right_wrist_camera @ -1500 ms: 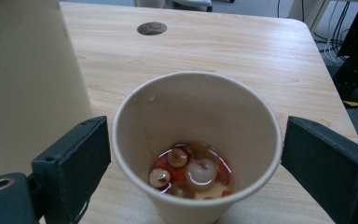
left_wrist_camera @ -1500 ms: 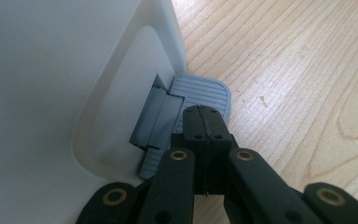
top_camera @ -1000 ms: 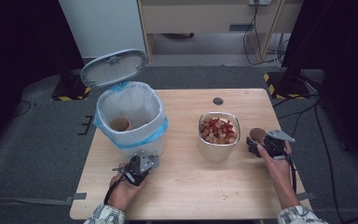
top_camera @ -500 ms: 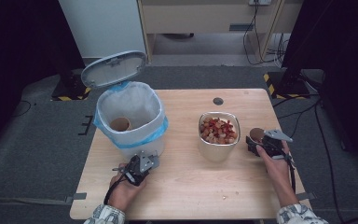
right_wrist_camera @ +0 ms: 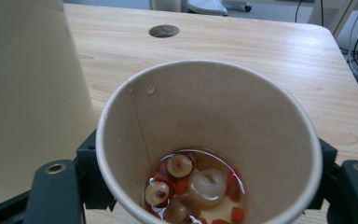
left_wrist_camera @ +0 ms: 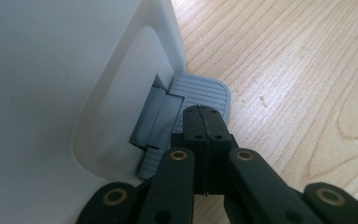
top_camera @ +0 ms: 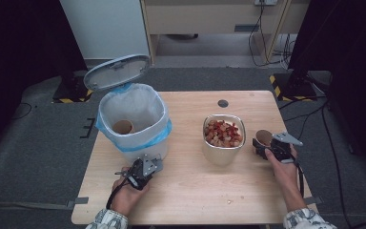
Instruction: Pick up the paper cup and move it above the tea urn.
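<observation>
A white pedal bin (top_camera: 134,117) with a blue liner stands at the table's left, its grey lid (top_camera: 116,71) raised. My left gripper (top_camera: 144,167) is shut, and its tip (left_wrist_camera: 204,122) rests on the bin's grey pedal (left_wrist_camera: 205,91). A brown paper cup (top_camera: 264,137) stands at the right, and the right gripper view shows fruit pieces in liquid (right_wrist_camera: 193,186) at its bottom. My right gripper (right_wrist_camera: 209,182) has just been closing with this cup between its jaws. The pads now press its sides.
A metal bowl (top_camera: 240,124) of red and pale fruit scraps stands between bin and cup. Another paper cup (top_camera: 123,127) lies inside the bin. A round hole (top_camera: 223,103) is in the tabletop behind the bowl. Cables run along the floor at the right.
The right gripper's jaws have drawn in around the paper cup. The left gripper, the pedal and the raised lid look the same.
</observation>
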Motion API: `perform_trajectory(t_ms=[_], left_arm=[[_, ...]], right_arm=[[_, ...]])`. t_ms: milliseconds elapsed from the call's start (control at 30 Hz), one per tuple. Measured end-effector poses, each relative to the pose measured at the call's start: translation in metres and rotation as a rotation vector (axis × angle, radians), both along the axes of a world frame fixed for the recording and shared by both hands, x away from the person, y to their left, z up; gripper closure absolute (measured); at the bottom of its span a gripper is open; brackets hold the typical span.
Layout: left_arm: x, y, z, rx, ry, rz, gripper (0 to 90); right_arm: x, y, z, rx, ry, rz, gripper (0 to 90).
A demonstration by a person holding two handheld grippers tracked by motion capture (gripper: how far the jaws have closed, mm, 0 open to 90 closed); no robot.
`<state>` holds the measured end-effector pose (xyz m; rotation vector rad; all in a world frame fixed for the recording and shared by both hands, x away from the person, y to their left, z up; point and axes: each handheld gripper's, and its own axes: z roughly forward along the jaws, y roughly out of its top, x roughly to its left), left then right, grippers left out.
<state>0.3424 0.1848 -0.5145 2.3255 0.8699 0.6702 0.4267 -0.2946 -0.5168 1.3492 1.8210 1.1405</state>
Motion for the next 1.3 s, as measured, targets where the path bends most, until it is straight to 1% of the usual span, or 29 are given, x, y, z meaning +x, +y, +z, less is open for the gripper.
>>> perform_trajectory(t_ms=[233, 267, 333, 367, 400, 433, 467, 500, 600, 667, 700, 767, 800, 833, 867, 933, 1033, 1100, 1133, 1167, 1200, 1300], left_arm=[[0.0, 0.0, 0.0, -0.001, 0.001, 0.0, 90.0], [0.0, 0.0, 0.0, -0.001, 0.001, 0.0, 90.0], [0.0, 0.0, 0.0, -0.001, 0.001, 0.0, 90.0], [0.0, 0.0, 0.0, -0.001, 0.001, 0.0, 90.0], [0.0, 0.0, 0.0, -0.001, 0.002, 0.0, 90.0], [0.0, 0.0, 0.0, -0.001, 0.002, 0.0, 90.0], [0.0, 0.0, 0.0, -0.002, 0.001, 0.0, 90.0], [0.0, 0.0, 0.0, -0.002, 0.001, 0.0, 90.0], [0.0, 0.0, 0.0, -0.002, 0.002, -0.001, 90.0], [0.0, 0.0, 0.0, -0.003, 0.002, 0.0, 90.0], [0.0, 0.0, 0.0, -0.003, 0.002, 0.0, 90.0], [0.0, 0.0, 0.0, -0.003, 0.002, -0.001, 90.0], [0.0, 0.0, 0.0, -0.003, 0.002, -0.001, 90.0], [0.0, 0.0, 0.0, -0.003, 0.002, -0.001, 90.0], [0.0, 0.0, 0.0, -0.002, 0.002, -0.001, 90.0], [0.0, 0.0, 0.0, -0.002, 0.002, 0.0, 90.0], [0.0, 0.0, 0.0, -0.001, 0.002, 0.0, 90.0], [0.0, 0.0, 0.0, -0.002, 0.003, 0.0, 90.0], [0.0, 0.0, 0.0, -0.002, 0.003, 0.0, 90.0], [0.0, 0.0, 0.0, -0.003, 0.003, 0.0, 90.0], [0.0, 0.0, 0.0, -0.003, 0.003, 0.0, 90.0], [0.0, 0.0, 0.0, -0.002, 0.003, 0.0, 90.0]], right_arm=[[-0.003, -0.002, 0.005, -0.017, -0.011, 0.007, 27.7], [-0.004, -0.004, 0.009, -0.019, -0.006, 0.005, 27.8], [-0.005, -0.006, 0.015, -0.04, -0.012, 0.011, 27.8], [-0.005, -0.006, 0.015, -0.04, -0.012, 0.011, 27.8], [-0.006, -0.008, 0.021, -0.041, -0.021, 0.019, 27.8], [-0.006, -0.008, 0.021, -0.041, -0.021, 0.019, 27.8], [-0.005, -0.01, 0.027, -0.051, -0.028, 0.023, 27.8], [-0.005, -0.01, 0.027, -0.051, -0.028, 0.023, 27.8], [-0.004, -0.013, 0.038, -0.059, -0.031, 0.033, 27.8], [-0.002, -0.014, 0.043, -0.069, -0.035, 0.041, 27.9], [-0.002, -0.014, 0.043, -0.069, -0.035, 0.041, 27.9], [-0.001, -0.014, 0.048, -0.083, -0.043, 0.048, 28.0], [0.001, -0.014, 0.053, -0.094, -0.054, 0.059, 28.0], [0.001, -0.014, 0.053, -0.094, -0.054, 0.059, 28.0], [0.004, -0.013, 0.06, -0.119, -0.065, 0.069, 28.1], [0.006, -0.013, 0.066, -0.136, -0.078, 0.078, 28.1], [0.012, -0.012, 0.077, -0.149, -0.094, 0.087, 28.1], [0.016, -0.011, 0.083, -0.168, -0.105, 0.092, 28.1], [0.016, -0.011, 0.083, -0.168, -0.105, 0.092, 28.1], [0.018, -0.011, 0.086, -0.179, -0.109, 0.097, 28.1], [0.022, -0.01, 0.092, -0.187, -0.116, 0.103, 28.1], [0.027, -0.009, 0.1, -0.18, -0.122, 0.107, 28.1]])
